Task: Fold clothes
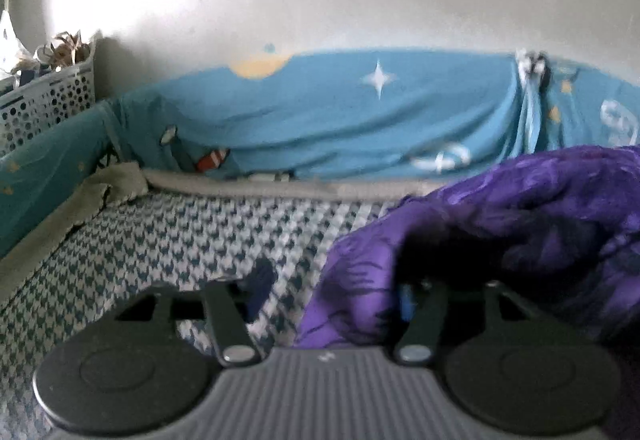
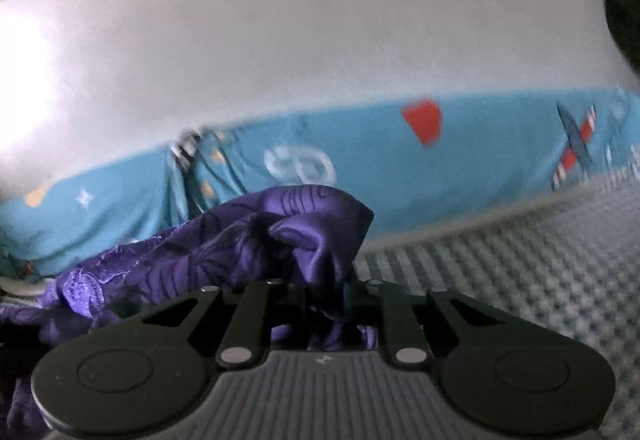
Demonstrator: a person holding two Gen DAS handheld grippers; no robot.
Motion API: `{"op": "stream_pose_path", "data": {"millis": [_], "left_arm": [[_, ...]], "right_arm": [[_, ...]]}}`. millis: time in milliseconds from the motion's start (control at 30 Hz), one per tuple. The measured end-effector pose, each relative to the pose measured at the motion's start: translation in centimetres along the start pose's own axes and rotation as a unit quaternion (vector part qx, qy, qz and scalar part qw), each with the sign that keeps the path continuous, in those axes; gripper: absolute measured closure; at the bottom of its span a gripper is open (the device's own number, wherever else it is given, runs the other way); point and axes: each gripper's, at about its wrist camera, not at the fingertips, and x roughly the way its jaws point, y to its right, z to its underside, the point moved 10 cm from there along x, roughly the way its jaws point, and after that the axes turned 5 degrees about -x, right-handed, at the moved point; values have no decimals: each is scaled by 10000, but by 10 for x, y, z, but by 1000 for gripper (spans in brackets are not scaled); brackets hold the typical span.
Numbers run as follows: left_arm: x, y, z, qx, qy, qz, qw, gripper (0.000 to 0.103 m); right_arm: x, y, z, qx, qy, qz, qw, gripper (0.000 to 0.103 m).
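Jaws of my right gripper are nipped tight on a bunched fold of the purple garment, which rises ahead of them off the checked bed cover. My left gripper stands partly open; cloth lies against its right jaw, but I cannot tell if it is gripped. I judge this the opening pick-up. Next, the left needs its own edge, so the garment can be spread.

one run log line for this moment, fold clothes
step: lifting purple garment | right hand-held gripper: shut on garment | left hand-held gripper: open at garment edge | surface: checked bedcover
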Motion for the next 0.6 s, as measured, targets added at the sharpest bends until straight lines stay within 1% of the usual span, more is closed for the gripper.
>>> {"op": "stream_pose_path", "data": {"millis": [33, 67, 100, 133, 167, 200, 267, 333, 400, 500, 533, 600], "left_arm": [[3, -1, 3, -68, -107, 20, 9999, 31], [6, -3, 5, -136, -215, 39, 9997, 32], [6, -3, 7, -201, -278, 96, 9994, 30], [5, -3, 7, -264, -307, 180, 9990, 28], [2, -4, 6, -286, -334, 241, 9987, 23], [-2, -4, 6, -280, -317, 282, 9987, 17], [-9, -3, 4, -273, -250, 386, 9986, 15], [-16, 0, 4, -286, -264, 555, 9977, 13], [-23, 3, 6, -327, -306, 737, 9963, 5], [-34, 7, 7, -243, -266, 903, 9953, 3], [-37, 9, 7, -184, -233, 933, 9952, 2], [-43, 11, 9, -90, -207, 982, 9949, 0]], "right_arm": [[3, 2, 4, 0, -140, 45, 9999, 85], [5, 4, 8, -11, -252, 95, 9996, 81], [5, 6, 10, -14, -299, 124, 9995, 78], [3, 8, 10, 1, -306, 147, 9994, 73], [1, 10, 10, 23, -307, 172, 9994, 70], [-3, 13, 10, 49, -301, 183, 9994, 69], [-9, 18, 8, 99, -270, 212, 9994, 68], [-15, 21, 5, 126, -214, 237, 9994, 67], [-24, 21, 1, 137, -145, 172, 9997, 66], [-36, 14, -1, 128, -90, -115, 9998, 63], [-39, 10, 0, 133, -109, -266, 9995, 60], [-40, 1, 5, 182, -257, -571, 9979, 59]]}}
